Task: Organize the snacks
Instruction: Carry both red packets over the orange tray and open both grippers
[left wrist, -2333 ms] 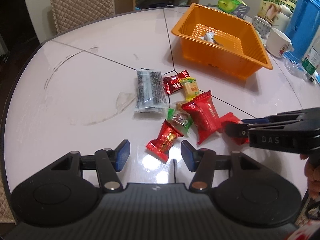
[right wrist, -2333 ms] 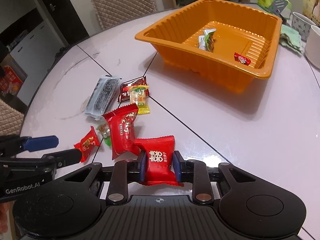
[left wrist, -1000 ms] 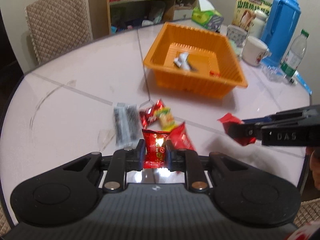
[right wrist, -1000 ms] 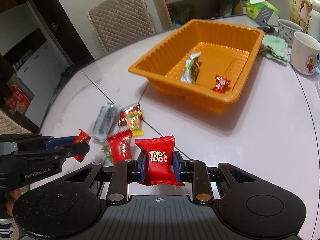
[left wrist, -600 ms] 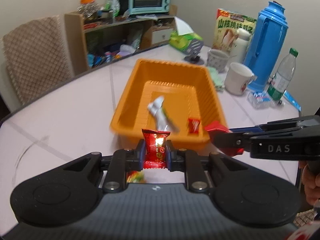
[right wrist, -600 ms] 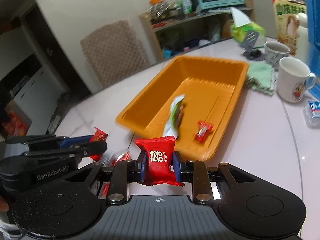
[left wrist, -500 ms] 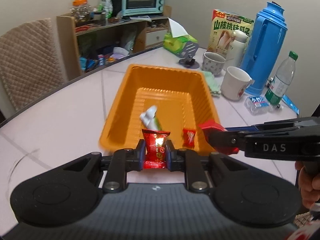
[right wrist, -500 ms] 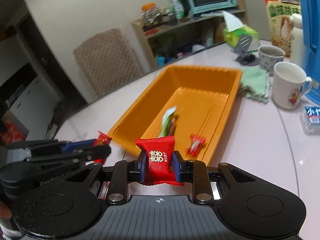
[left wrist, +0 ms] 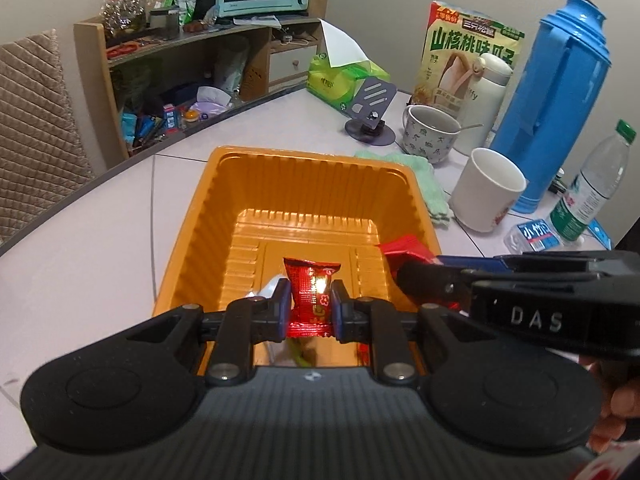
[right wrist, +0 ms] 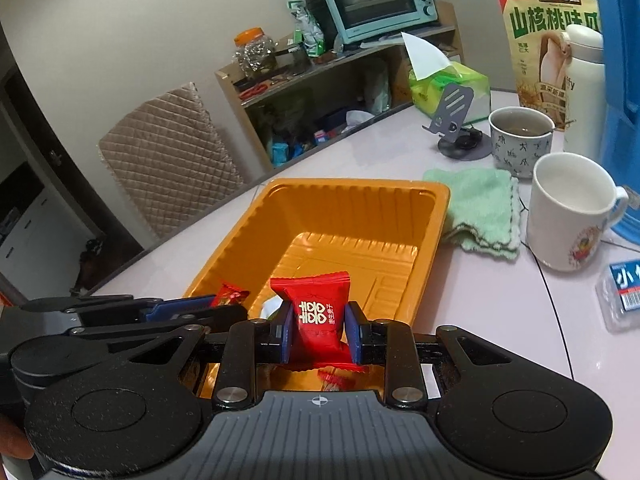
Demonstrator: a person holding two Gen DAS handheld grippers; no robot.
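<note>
My left gripper [left wrist: 308, 306] is shut on a shiny red candy [left wrist: 312, 296] and hangs over the near end of the orange tray [left wrist: 188, 224]. My right gripper [right wrist: 318, 334] is shut on a red snack packet [right wrist: 318, 312] with white characters, also above the orange tray [right wrist: 240, 236]. From the left wrist view, the right gripper [left wrist: 404, 272] reaches in from the right with its red packet [left wrist: 404, 248] over the tray's right rim. The right wrist view catches the left gripper [right wrist: 236, 306] coming from the left with its candy [right wrist: 230, 294]. A white-green wrapper [left wrist: 268, 290] lies in the tray, mostly hidden.
Right of the tray lie a green cloth [right wrist: 480, 208], a white mug [right wrist: 568, 208], a patterned cup [right wrist: 520, 140] and a blue flask [left wrist: 552, 104]. A water bottle [left wrist: 592, 184], phone stand [left wrist: 370, 108], tissue pack [right wrist: 448, 84] and snack box [left wrist: 468, 52] stand behind. A quilted chair [right wrist: 168, 160] is at the far left.
Both grippers have carried their red snacks from the loose pile on the table to above the orange tray. Neither grip has altered.
</note>
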